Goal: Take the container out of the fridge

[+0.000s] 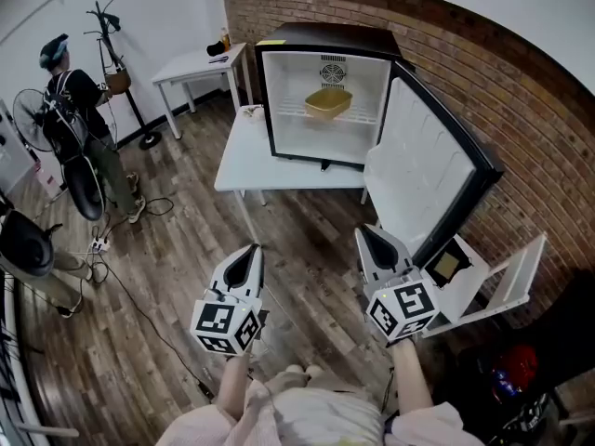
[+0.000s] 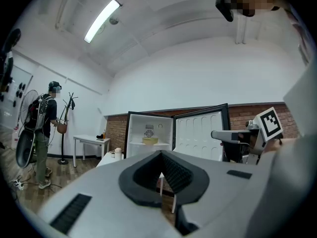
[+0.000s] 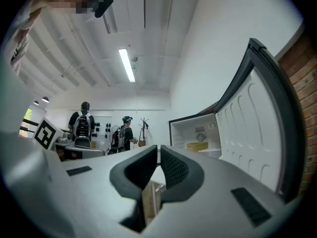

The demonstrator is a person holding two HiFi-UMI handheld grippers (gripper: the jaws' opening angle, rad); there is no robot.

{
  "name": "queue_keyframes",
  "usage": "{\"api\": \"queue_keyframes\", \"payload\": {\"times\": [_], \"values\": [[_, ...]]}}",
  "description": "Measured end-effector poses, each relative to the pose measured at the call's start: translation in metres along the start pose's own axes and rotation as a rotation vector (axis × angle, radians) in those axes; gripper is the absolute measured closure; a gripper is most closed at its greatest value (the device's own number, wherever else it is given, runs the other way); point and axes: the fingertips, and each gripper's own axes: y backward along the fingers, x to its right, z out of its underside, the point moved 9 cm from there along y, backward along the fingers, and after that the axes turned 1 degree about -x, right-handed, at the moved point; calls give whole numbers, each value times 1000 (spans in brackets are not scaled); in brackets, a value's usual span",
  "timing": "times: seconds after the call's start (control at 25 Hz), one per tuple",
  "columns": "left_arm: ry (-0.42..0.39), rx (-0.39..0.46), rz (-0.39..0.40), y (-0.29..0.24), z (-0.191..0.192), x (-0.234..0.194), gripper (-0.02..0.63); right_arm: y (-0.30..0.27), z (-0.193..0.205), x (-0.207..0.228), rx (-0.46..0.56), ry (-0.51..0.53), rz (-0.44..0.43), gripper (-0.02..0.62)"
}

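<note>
1 fridge [image 1: 264, 100], door [image 1: 423, 170] swung open to right. 1 yellow container [image 1: 327, 103] inside, on wire shelf, about mid of shelf. Fridge stands at far right corner of white table [image 1: 244, 161]; 2nd white table [image 1: 197, 63] behind, by wall. 2 grippers: left gripper [image 1: 251, 249] & right gripper [image 1: 366, 234], side by side over wood floor, both about level, pointing twd fridge, well apart from it. Both w/ jaws closed together, nothing btw them.

Person with backpack [image 1: 79, 110] beside coat rack [image 1: 119, 63]; white side table [image 1: 200, 63] beyond
</note>
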Motion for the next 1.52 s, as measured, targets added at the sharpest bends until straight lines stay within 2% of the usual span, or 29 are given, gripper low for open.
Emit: {"api": "queue_keyframes", "payload": {"times": [0.12, 0.28, 0.4, 0.52, 0.84, 1.16, 1.52], "values": [[8, 4, -1, -3, 2, 3, 615, -1, 5, 3, -13, -13, -5, 584], [9, 6, 3, -5, 2, 7, 615, -3, 8, 10, -22, -39, 2, 517], [10, 4, 4, -7, 3, 10, 615, -3, 10, 14, -29, -42, 7, 499], [14, 2, 2, -8, 4, 11, 615, -6, 15, 16, -42, -59, 6, 449], [21, -23, 2, -18, 11, 9, 615, -15, 25, 24, -57, -69, 11, 394], [39, -49, 12, -52, 21, -8, 615, -43, 36, 42, -56, -51, 22, 393], [69, -76, 34, -128, 26, -53, 615, -111, 50, 76, -89, -55, 19, 394]]}}
